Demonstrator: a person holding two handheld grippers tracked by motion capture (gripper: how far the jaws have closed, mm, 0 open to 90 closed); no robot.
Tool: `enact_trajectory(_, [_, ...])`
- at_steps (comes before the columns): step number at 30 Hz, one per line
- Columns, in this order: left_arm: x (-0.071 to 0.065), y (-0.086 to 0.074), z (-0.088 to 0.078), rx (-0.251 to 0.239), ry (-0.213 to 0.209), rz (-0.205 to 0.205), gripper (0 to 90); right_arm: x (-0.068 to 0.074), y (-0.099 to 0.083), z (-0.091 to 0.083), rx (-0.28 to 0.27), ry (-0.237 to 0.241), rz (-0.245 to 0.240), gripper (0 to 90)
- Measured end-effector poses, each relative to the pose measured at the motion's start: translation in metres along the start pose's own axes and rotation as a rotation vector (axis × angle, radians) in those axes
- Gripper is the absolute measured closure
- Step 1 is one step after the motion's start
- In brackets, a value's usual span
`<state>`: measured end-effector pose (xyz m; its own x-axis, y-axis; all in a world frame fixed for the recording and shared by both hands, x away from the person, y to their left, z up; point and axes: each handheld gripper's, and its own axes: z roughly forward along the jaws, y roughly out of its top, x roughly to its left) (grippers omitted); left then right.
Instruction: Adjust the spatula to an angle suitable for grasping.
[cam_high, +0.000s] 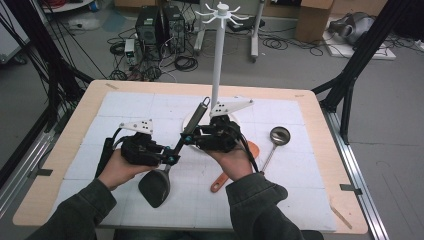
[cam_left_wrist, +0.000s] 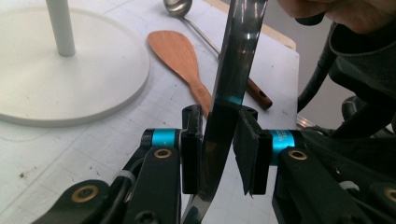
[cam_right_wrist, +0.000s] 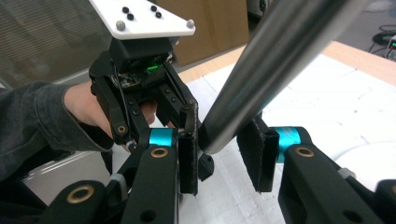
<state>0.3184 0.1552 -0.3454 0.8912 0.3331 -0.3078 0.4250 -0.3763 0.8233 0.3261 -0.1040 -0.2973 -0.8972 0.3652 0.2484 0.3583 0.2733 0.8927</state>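
1. Low centre of the high view: two hands hold a black spatula (cam_high: 165, 165) between them, its blade (cam_high: 155, 187) hanging just above the mat (cam_high: 125, 107), its metal handle (cam_high: 196, 120) slanting up toward the frame's middle.
2. The left gripper (cam_high: 167, 159) pinches the flat neck of the spatula (cam_left_wrist: 219, 135); in the left gripper view the jaws sit narrow, the left pad tight on the neck and the right pad at its other edge.
3. The right gripper (cam_high: 192, 137) brackets the steel handle (cam_right_wrist: 261, 79); in the right gripper view the left pad touches the tube while the right pad stands just off it, so the jaws are partly open and not yet clamped.
4. Judgement: the step looks like a handover, with hanging on the rack to follow. The right jaws should close squarely on the round handle before the left lets go, as a smooth tube may twist or slip in a loose grip.
5. Just beyond, right of centre, a wooden spatula (cam_high: 235, 167) and a steel ladle (cam_high: 277, 137) lie on the mat.
6. Mid-frame, a white rack (cam_high: 216, 60) rises from a round base (cam_left_wrist: 70, 79), its hooks (cam_high: 222, 14) bare.
7. The white gridded mat covers a pale wooden table (cam_high: 80, 107).
8. Upper frame: grey floor, computer towers (cam_high: 160, 25), tangled cables (cam_high: 185, 62), cardboard boxes (cam_high: 315, 15) and black frame struts (cam_high: 357, 60).
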Motion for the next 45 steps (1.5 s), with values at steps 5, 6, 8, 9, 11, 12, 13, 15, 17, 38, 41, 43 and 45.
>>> enact_trajectory(5, [-0.004, 0.001, -0.001, -0.01, 0.019, 0.014, 74.6, 0.001, 0.001, 0.001, -0.029, 0.007, 0.01, 70.5])
enact_trajectory(6, [-0.004, 0.001, -0.001, -0.01, 0.02, 0.021, 75.0, 0.001, 0.001, 0.002, -0.041, 0.01, 0.014, 70.6])
enact_trajectory(8, [-0.005, 0.002, -0.001, -0.014, 0.02, 0.024, 75.4, 0.002, 0.001, 0.003, -0.045, 0.01, 0.015, 70.7])
enact_trajectory(9, [-0.007, 0.002, -0.001, -0.016, 0.02, 0.023, 75.8, 0.002, 0.001, 0.003, -0.05, 0.009, 0.016, 70.8])
enact_trajectory(11, [-0.008, 0.003, -0.001, -0.015, 0.02, 0.034, 76.9, 0.002, 0.001, 0.004, -0.071, 0.02, 0.023, 71.0])
enact_trajectory(12, [-0.008, 0.003, -0.001, -0.015, 0.02, 0.034, 77.2, 0.002, 0.001, 0.004, -0.071, 0.02, 0.023, 71.0])
enact_trajectory(13, [-0.009, 0.004, -0.001, -0.017, 0.019, 0.033, 77.4, 0.003, 0.002, 0.005, -0.073, 0.02, 0.022, 71.0])
enact_trajectory(15, [-0.01, 0.004, 0.0, -0.021, 0.016, 0.034, 77.7, 0.003, 0.002, 0.005, -0.075, 0.021, 0.021, 71.0])
enact_trajectory(17, [-0.01, 0.004, 0.0, -0.021, 0.017, 0.035, 78.0, 0.003, 0.002, 0.005, -0.075, 0.022, 0.023, 71.0])
enact_trajectory(38, [-0.015, 0.005, -0.006, -0.065, -0.003, 0.06, 73.5, 0.008, 0.012, 0.005, -0.097, 0.128, 0.01, 75.0])
enact_trajectory(41, [-0.015, 0.005, -0.009, -0.071, 0.005, 0.061, 70.7, 0.008, 0.013, 0.004, -0.101, 0.134, 0.005, 75.2])
enact_trajectory(43, [-0.014, 0.005, -0.011, -0.073, 0.014, 0.062, 68.5, 0.009, 0.015, 0.003, -0.104, 0.131, -0.008, 75.4])
enact_trajectory(45, [-0.014, 0.005, -0.014, -0.075, 0.022, 0.066, 67.1, 0.009, 0.018, 0.0, -0.105, 0.116, -0.023, 75.5])
